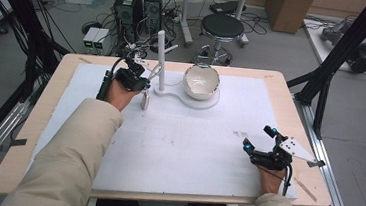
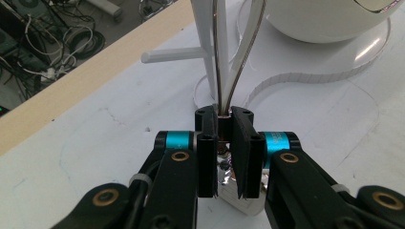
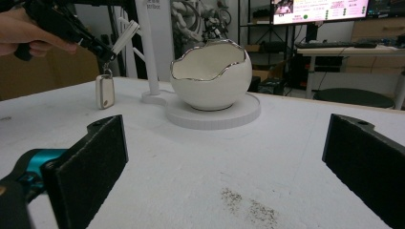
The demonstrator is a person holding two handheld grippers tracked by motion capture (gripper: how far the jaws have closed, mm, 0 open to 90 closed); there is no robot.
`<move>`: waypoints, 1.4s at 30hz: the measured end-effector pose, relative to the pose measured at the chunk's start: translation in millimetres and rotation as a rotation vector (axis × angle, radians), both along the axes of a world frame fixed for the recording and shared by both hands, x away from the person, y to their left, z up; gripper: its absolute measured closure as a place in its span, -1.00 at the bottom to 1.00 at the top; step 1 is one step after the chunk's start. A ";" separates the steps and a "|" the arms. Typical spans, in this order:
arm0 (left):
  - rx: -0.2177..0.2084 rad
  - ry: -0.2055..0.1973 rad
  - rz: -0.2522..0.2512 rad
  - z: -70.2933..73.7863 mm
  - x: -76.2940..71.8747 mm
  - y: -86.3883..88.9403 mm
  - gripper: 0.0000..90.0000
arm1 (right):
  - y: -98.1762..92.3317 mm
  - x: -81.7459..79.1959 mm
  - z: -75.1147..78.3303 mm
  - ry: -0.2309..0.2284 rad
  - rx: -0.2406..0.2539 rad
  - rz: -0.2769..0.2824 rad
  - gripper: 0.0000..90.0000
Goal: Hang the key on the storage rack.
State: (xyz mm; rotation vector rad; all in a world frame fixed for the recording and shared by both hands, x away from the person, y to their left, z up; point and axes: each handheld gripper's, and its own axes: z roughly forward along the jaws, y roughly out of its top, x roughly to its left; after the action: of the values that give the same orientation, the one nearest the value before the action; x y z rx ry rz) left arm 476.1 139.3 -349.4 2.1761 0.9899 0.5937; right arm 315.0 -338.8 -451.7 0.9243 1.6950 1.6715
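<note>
My left gripper (image 1: pixel 140 76) pinches a silver key ring with a dangling white fob (image 3: pixel 104 90) beside the white peg stand (image 1: pixel 161 56); my right gripper (image 1: pixel 263 142) rests open; a sideways tug could topple the stand.

No lettering can be made out with certainty in any of the three views. A monitor (image 3: pixel 319 9) at the back of the room, seen from the right gripper view, shows coloured bands of text too small to read. A faint printed word near the top of the white stand post (image 3: pixel 147 43) is blurred beyond reading.
</note>
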 end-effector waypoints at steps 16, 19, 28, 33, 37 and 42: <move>-0.107 -0.019 -0.008 7.3 -1.5 24.5 -0.07 | -0.1 -0.2 0.1 0.000 0.000 0.000 -0.99; -0.133 -0.071 -0.028 13.7 -9.9 34.7 -0.31 | 0.1 -0.2 0.1 0.000 0.000 -0.002 -0.99; -0.283 -0.252 -0.121 20.2 -52.3 74.5 -0.96 | 0.8 0.0 0.2 0.008 -0.002 -0.011 -0.99; -0.363 -0.317 -0.191 22.3 -76.8 102.4 -0.96 | 1.4 0.1 0.3 0.002 -0.016 -0.013 -0.99; -0.460 -0.355 -0.216 14.4 -97.8 123.1 -0.96 | 2.2 0.4 0.4 0.005 -0.020 -0.013 -0.99; -0.491 -0.401 -0.213 0.8 -117.0 132.9 -0.96 | 1.9 0.4 0.5 0.008 -0.020 -0.009 -0.99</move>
State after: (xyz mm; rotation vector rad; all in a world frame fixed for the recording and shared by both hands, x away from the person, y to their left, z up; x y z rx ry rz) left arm 359.1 272.2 -348.6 1.6181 0.5998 0.5819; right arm 315.4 -336.9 -451.2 0.9292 1.7078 1.6438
